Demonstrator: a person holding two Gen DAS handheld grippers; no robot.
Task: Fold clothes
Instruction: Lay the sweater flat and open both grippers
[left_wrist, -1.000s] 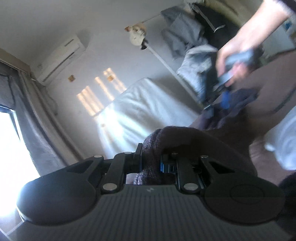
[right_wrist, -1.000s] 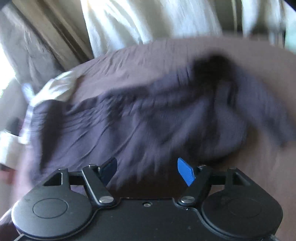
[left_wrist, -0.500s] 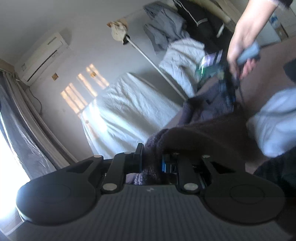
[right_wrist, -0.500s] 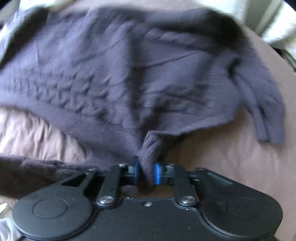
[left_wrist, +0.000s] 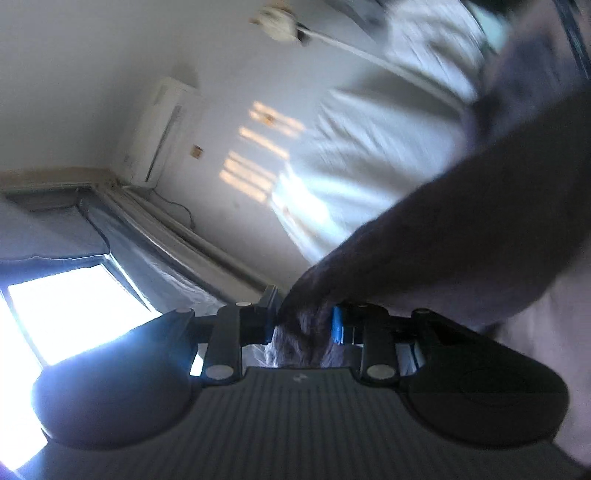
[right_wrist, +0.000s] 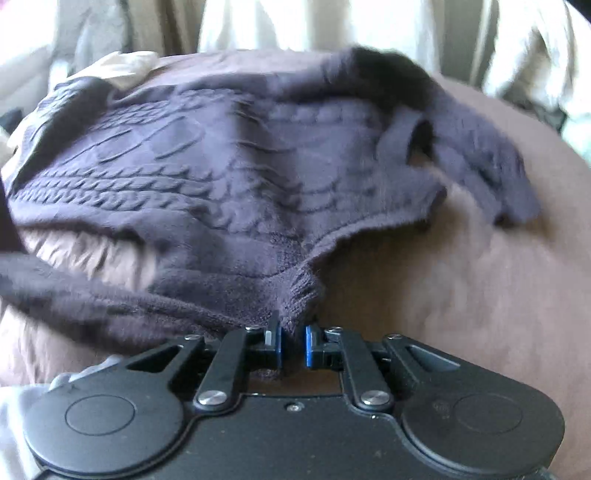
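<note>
Right wrist: sweater (right_wrist: 229, 177) hem in right gripper (right_wrist: 292, 341).

This is a bedroom in a home. A wall air conditioner (left_wrist: 159, 129) hangs above a curtained window (left_wrist: 74, 306), and a bed with a brown sheet (right_wrist: 461, 295) carries clothes.

sweater (right_wrist: 229, 177): dark purple cable-knit | spread rumpled over brown bed | hem corner bunched at 6 o'clock | sleeve trailing toward 3 o'clock

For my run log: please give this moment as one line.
left gripper: opening, sweater between pads | right gripper: shut on sweater hem | bed: sweater spread
</note>
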